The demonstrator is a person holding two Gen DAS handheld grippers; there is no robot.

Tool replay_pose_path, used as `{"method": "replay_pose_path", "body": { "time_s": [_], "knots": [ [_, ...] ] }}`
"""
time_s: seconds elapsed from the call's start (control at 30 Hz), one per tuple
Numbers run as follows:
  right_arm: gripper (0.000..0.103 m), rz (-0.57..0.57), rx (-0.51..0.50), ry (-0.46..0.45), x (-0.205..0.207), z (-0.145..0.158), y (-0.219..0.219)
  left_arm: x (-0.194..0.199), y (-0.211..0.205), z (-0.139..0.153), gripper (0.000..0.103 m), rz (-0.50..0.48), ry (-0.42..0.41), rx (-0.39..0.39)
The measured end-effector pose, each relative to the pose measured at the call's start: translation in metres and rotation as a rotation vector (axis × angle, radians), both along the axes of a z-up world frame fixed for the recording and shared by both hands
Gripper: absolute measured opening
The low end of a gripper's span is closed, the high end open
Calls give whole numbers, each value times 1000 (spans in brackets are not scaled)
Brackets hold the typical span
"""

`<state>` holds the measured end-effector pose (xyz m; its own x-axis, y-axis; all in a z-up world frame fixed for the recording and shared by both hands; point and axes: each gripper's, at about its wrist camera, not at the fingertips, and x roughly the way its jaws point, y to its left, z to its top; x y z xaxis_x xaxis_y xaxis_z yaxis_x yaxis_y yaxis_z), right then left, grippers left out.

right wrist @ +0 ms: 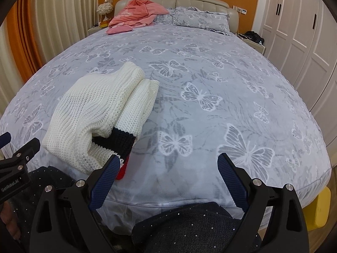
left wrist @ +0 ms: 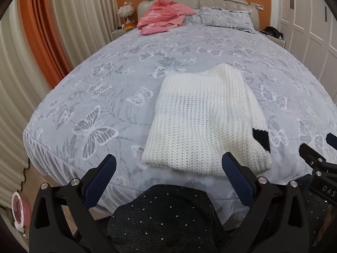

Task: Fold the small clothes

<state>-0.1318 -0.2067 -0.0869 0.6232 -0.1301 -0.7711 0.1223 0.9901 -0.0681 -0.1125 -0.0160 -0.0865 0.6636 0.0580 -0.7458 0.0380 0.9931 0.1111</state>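
Observation:
A folded white knit sweater (left wrist: 202, 118) lies near the bed's front edge; it also shows in the right wrist view (right wrist: 99, 113), with a black and red striped part (right wrist: 118, 141) sticking out at its near right corner. My left gripper (left wrist: 168, 164) is open and empty, held just short of the sweater's near edge. My right gripper (right wrist: 168, 164) is open and empty, to the right of the sweater, its left finger (right wrist: 105, 181) close to the red tip. Each gripper shows at the edge of the other's view.
The bed (left wrist: 109, 97) has a grey butterfly cover. A pink garment pile (left wrist: 162, 16) and a pillow (left wrist: 227, 16) lie at the headboard. Curtains hang at left, white wardrobe doors (right wrist: 294, 31) at right. The person's dark studded knees (left wrist: 166, 215) are below the grippers.

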Motion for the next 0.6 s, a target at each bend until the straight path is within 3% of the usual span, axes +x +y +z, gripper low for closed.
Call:
{"method": "replay_pose_path", "body": {
  "time_s": [0.6],
  "knots": [
    [91,-1,3,0,0,0,0,0,-6,-2,98,-21,10,19]
  ]
}}
